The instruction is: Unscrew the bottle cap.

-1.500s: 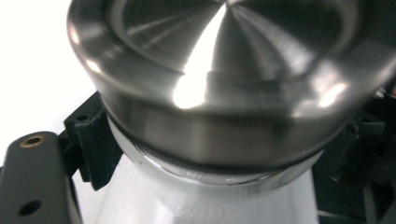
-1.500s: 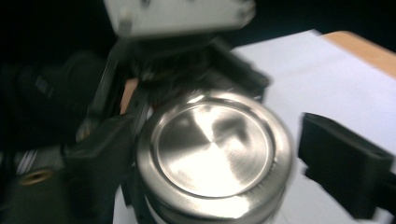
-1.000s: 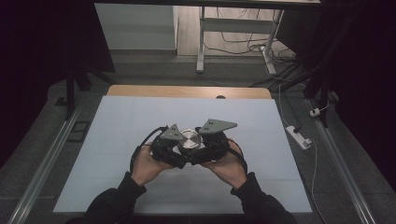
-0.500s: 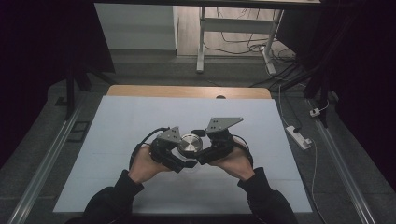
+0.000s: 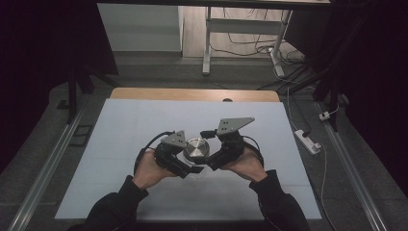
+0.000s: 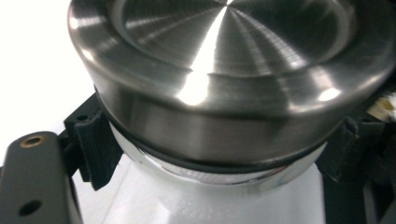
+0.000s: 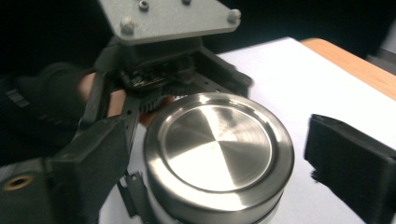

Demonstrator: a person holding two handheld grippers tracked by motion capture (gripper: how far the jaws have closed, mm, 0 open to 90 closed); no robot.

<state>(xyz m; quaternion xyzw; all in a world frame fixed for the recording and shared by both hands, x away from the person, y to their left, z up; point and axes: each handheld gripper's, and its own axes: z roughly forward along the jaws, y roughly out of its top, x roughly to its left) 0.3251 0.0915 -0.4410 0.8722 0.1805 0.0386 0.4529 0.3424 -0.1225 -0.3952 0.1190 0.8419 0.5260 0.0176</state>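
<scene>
High view: round brushed-steel lid (image 5: 196, 148) on a white jar, sitting near the middle of the pale blue-white tabletop (image 5: 120, 125), a bit toward 6 o'clock from centre. Left gripper (image 5: 185, 163) comes at it from 8 o'clock, right gripper (image 5: 208, 153) from 4 o'clock, both held by hands in dark sleeves. Each carries a grey three-cornered plate on top. Bare wooden strip of the tabletop at 12 o'clock. White power strip (image 5: 307, 140) on the floor at 3 o'clock, well apart.

Left gripper view: steel lid (image 6: 224, 70) very close, white jar body (image 6: 224, 200) under it with a dark ring between. Black jaws sit at 9 and 3 o'clock of the jar, tight against the body just below the lid, holding it. Jar contents hidden by the lid.

Right gripper view: lid (image 7: 217, 149) at centre, concentric machining marks, shut on the jar. Right gripper's own jaws stand wide, one at 8 o'clock just beside the lid, the other at 3 o'clock, apart from it. Left gripper (image 7: 159, 70) beyond at 11 o'clock, touching the jar.
</scene>
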